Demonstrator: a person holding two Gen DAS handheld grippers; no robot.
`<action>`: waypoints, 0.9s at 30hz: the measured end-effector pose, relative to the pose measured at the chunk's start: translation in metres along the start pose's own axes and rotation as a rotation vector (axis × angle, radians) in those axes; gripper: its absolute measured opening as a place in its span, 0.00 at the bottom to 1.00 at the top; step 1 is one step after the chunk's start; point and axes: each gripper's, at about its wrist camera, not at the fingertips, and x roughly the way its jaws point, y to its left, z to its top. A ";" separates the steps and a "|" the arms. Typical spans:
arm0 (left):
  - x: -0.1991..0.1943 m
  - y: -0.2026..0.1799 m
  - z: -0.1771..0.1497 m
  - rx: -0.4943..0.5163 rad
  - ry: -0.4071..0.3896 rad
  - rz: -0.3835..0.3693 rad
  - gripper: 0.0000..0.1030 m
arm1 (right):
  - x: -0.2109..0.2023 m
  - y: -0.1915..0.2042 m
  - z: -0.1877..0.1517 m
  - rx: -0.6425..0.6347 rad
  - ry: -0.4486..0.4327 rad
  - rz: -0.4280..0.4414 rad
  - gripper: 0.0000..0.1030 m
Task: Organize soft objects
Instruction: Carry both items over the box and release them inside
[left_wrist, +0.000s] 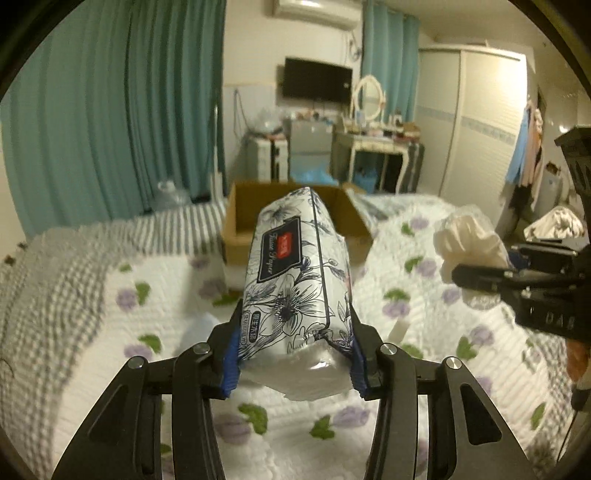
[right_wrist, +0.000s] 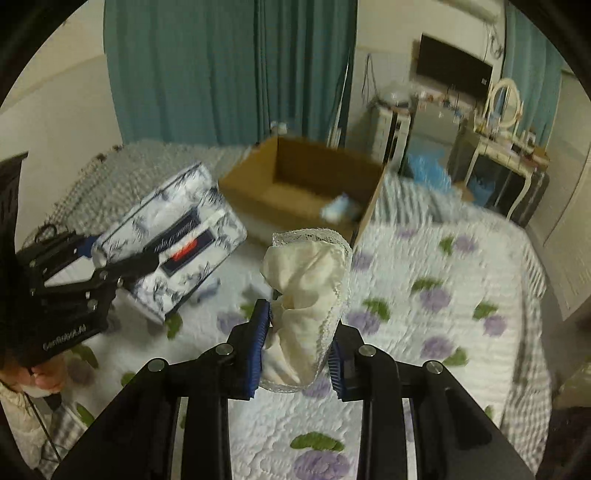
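My left gripper (left_wrist: 293, 350) is shut on a floral tissue paper pack (left_wrist: 295, 280) and holds it above the bed, pointing at the open cardboard box (left_wrist: 240, 214). The pack also shows at the left of the right wrist view (right_wrist: 173, 240). My right gripper (right_wrist: 297, 347) is shut on a cream lace-trimmed cloth (right_wrist: 310, 291), held above the bed in front of the box (right_wrist: 295, 177). The cloth shows at the right of the left wrist view (left_wrist: 469, 236). A pale blue soft item (right_wrist: 341, 208) lies inside the box.
The bed has a white quilt with purple flowers (right_wrist: 424, 295) and a grey striped blanket (left_wrist: 55, 277). Teal curtains (left_wrist: 110, 110), a dressing table (left_wrist: 373, 140), a wall TV (left_wrist: 317, 79) and a wardrobe (left_wrist: 476, 122) stand beyond the bed.
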 end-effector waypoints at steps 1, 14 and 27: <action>-0.007 -0.001 0.006 0.002 -0.021 0.003 0.44 | -0.010 -0.001 0.009 0.002 -0.026 -0.003 0.27; 0.011 0.012 0.097 0.044 -0.091 -0.018 0.44 | -0.022 -0.015 0.108 0.004 -0.137 0.017 0.27; 0.158 0.039 0.111 0.071 0.001 0.059 0.48 | 0.122 -0.037 0.165 0.001 -0.069 0.043 0.27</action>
